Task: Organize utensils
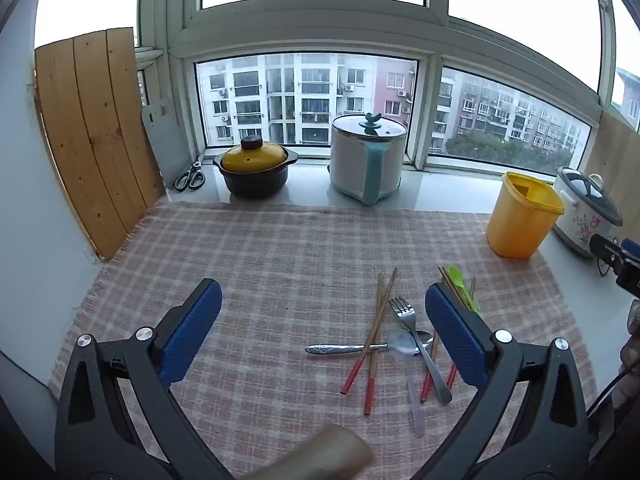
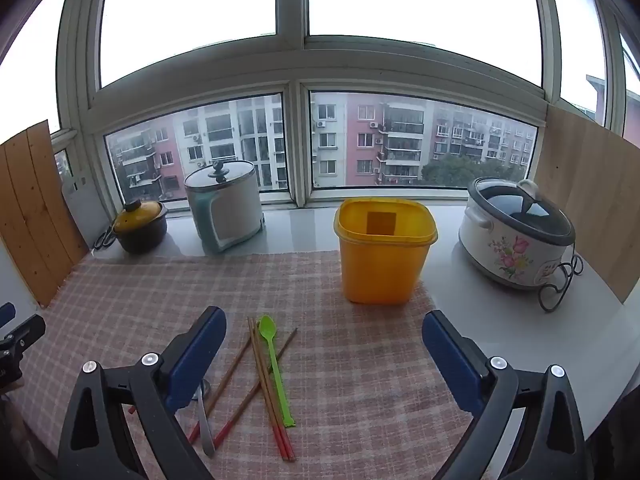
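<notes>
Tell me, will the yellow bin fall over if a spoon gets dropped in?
Probably not: the yellow bin stands upright on a wide flat bottom. It looks like thin, empty plastic, so likely light; a bump near its rim might slide or tip it.

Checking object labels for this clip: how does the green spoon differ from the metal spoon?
The green spoon is plastic, slim and bright; the metal spoon is shiny steel with a patterned handle. The green spoon lies lengthwise towards the window; the metal spoon lies crosswise under chopsticks. Both rest flat on the checked cloth, ungrasped.
</notes>
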Demonstrator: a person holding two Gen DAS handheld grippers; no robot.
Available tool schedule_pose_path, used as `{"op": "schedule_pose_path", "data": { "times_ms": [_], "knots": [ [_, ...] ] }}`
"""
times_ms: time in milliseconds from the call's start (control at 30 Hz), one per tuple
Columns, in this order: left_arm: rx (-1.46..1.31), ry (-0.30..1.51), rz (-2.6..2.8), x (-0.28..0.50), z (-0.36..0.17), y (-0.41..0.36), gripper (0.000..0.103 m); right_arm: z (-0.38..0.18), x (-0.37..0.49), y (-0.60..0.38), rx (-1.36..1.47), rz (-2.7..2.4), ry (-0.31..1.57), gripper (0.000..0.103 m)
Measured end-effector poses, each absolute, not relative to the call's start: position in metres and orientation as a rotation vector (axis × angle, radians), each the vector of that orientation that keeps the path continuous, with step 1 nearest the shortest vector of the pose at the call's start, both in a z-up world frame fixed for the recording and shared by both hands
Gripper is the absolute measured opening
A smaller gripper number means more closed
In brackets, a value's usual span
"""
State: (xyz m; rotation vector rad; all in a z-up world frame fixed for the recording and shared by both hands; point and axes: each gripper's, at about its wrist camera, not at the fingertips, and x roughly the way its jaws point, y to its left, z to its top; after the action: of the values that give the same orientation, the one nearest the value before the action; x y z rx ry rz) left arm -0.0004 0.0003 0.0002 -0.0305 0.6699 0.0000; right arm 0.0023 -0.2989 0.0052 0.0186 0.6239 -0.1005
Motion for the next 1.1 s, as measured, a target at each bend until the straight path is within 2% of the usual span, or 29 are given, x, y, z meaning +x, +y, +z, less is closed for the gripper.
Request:
{"op": "schedule_pose_path", "data": {
  "times_ms": [1100],
  "knots": [
    [-0.040,0.653,-0.002,-0.0053,0.0059,0.0013,0.103,0.0038,0.0011,-0.2940,0.015,-0.096,0.629,0.100]
  ]
}}
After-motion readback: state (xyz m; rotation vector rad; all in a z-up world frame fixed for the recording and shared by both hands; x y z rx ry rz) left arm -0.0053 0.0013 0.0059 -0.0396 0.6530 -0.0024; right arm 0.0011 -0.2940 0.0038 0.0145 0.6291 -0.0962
